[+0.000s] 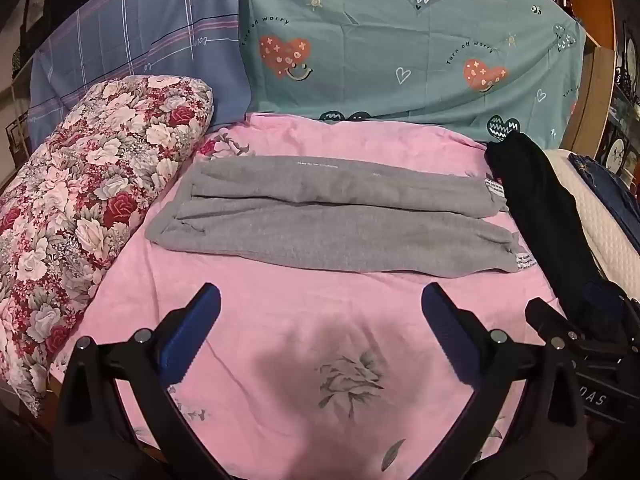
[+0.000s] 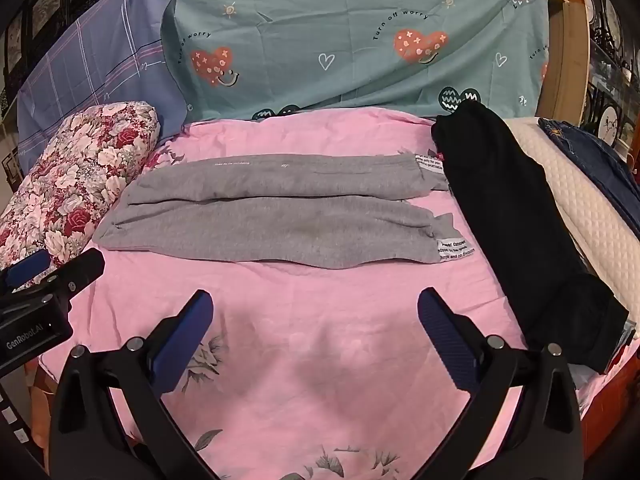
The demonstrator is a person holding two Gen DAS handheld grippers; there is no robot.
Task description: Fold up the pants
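Grey sweatpants (image 1: 332, 216) lie flat across the pink bedsheet (image 1: 300, 340), both legs side by side, waist to the left and white labels at the right end. They also show in the right wrist view (image 2: 276, 216). My left gripper (image 1: 320, 300) is open and empty, hovering above the sheet in front of the pants. My right gripper (image 2: 314, 304) is open and empty too, also short of the pants. The right gripper's side shows at the right of the left wrist view (image 1: 580, 340); the left gripper's side shows at the left of the right wrist view (image 2: 44, 292).
A floral rolled quilt (image 1: 88, 208) lies left of the pants. A black garment (image 2: 520, 224) lies to their right, beside a white quilted pad (image 2: 592, 208) with blue jeans (image 2: 592, 160). A teal heart-print sheet (image 1: 400, 48) and a blue plaid sheet (image 1: 140, 40) hang behind.
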